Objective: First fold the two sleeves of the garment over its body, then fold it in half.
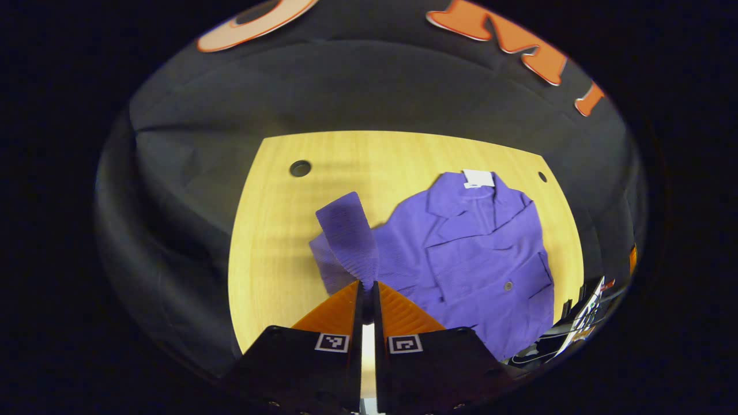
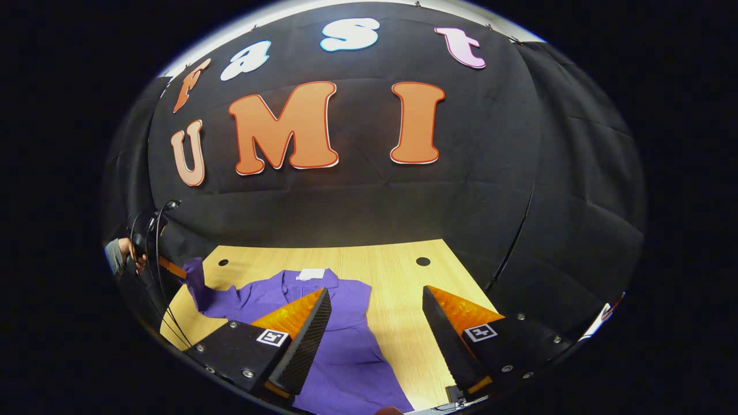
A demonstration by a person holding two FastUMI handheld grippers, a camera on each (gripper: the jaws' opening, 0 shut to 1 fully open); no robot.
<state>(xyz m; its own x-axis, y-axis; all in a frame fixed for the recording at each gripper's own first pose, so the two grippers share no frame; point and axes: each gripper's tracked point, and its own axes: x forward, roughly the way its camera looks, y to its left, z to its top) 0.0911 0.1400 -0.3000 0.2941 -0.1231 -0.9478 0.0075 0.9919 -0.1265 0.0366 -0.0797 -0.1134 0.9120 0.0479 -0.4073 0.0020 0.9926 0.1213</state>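
Note:
A purple garment (image 1: 478, 259) lies flat on the wooden table (image 1: 277, 230), its collar with a white label (image 1: 478, 178) at the far end. My left gripper (image 1: 367, 282) is shut on one purple sleeve (image 1: 346, 230), and the sleeve stands up from the table ahead of the fingertips. In the right gripper view the same sleeve (image 2: 196, 282) hangs from the left gripper (image 2: 170, 268) at the far left. My right gripper (image 2: 375, 323) is open above the garment's (image 2: 346, 346) near right edge, with nothing between its fingers. No sleeve sticks out on that side.
The table has round holes (image 1: 300, 168) near its far corners, one of them (image 2: 423, 261) beyond the right gripper. Black cloth walls close in behind and beside it. A hand (image 2: 118, 253) and cables (image 2: 155, 230) are at the far left of the right gripper view.

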